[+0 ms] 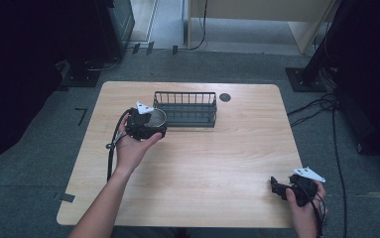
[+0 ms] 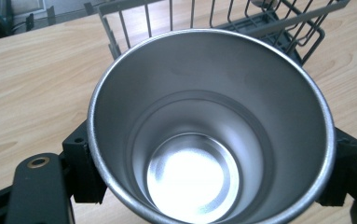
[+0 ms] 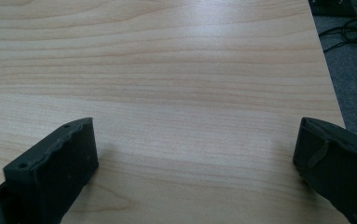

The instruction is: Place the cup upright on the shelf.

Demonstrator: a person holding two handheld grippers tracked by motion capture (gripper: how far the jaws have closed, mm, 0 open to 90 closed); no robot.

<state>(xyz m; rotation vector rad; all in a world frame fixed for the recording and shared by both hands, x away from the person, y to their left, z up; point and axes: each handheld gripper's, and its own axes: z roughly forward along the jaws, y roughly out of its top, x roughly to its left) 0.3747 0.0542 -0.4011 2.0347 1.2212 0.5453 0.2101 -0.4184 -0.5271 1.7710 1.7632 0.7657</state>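
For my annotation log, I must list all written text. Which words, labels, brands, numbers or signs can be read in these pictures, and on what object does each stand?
None can be read: no text shows on the shiny steel cup, the dark wire rack, the pale wooden table, or either gripper.

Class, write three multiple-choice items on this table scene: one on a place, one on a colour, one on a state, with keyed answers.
1. Where is the wire basket?
A. Far side of the table
B. On the floor
C. Near right corner

2. What colour is the cup?
A. Red
B. Silver
C. Blue

3. How is the right gripper?
A. Shut on a cup
B. Shut on nothing
C. Open

Answers: 1 A, it stands near the far edge; 2 B, bare shiny metal; 3 C, its jaws stand wide apart over bare wood.
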